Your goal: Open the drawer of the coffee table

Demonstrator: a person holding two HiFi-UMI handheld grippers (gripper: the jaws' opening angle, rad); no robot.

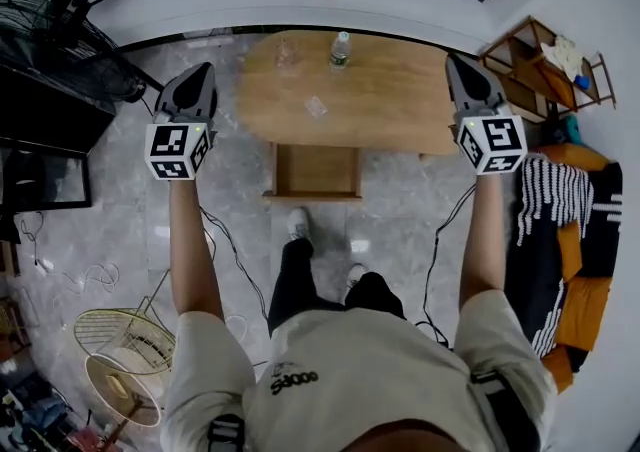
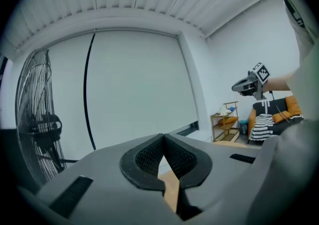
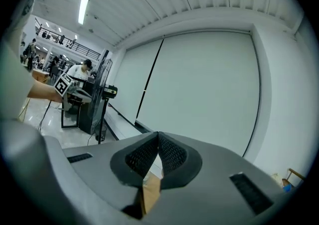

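**A:** Head view: the table (image 1: 400,90) stands below a person, its drawer (image 1: 315,172) already out toward the feet. Anything left to do?

**B:** Likely little. If it needs more, one gripper should drop to the front edge and pull straight along the runners. The left gripper (image 1: 204,70) and right gripper (image 1: 456,62) hang level, jaws pressed together, empty.

**A:** What is unseen?

**B:** The drawer's front face and any handle. Both gripper views miss the drawer.
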